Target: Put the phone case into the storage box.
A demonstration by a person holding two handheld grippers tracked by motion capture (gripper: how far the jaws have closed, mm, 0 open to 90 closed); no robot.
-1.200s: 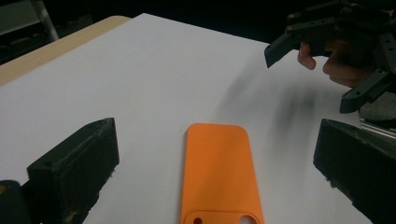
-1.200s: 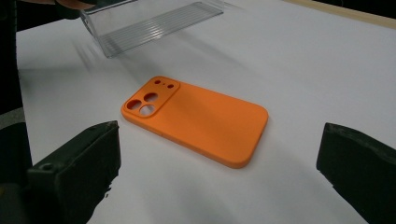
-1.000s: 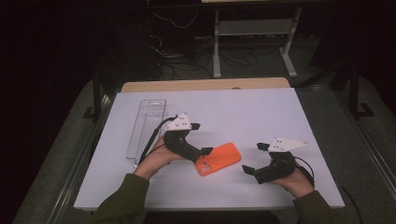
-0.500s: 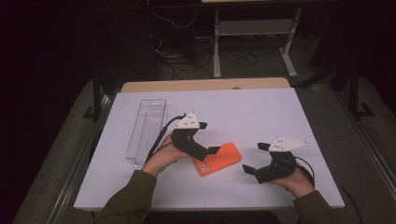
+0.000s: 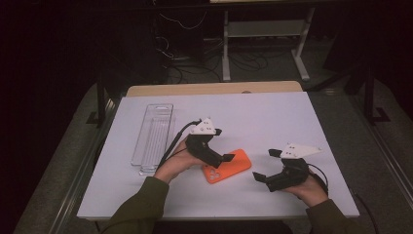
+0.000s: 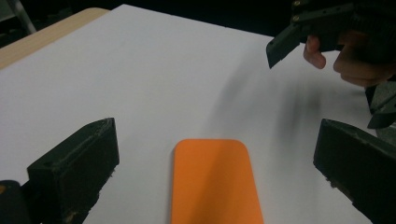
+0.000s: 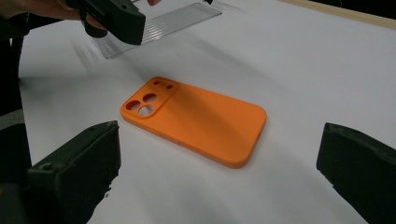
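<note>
Your left gripper (image 5: pixel 228 157) hangs over the near middle of the white table sheet (image 5: pixel 272 117), its jaws spread wide with nothing between them. In the left gripper view the two black jaws stand far apart on either side, and the flat orange rectangular phone case (image 6: pixel 215 179) lies on the sheet between and just ahead of them, untouched by either jaw.

From the high view, the phone case (image 5: pixel 227 166) sits face down at a slant, just to the right of your left hand (image 5: pixel 178 163), with the tip of the left gripper above its far left edge. Whether the jaw tip touches the case, you cannot tell from there.

Your right gripper (image 5: pixel 260 176) is near the right front of the sheet, apart from the case, and its jaws are also wide apart and hold nothing. In the right gripper view the case (image 7: pixel 194 119) lies ahead between the jaws, camera cut-outs toward the far left, and your left gripper's jaw (image 7: pixel 114 18) hovers beyond it.

A clear, long plastic tray (image 5: pixel 153 139) lies on the left side of the sheet, well apart from the case.
</note>
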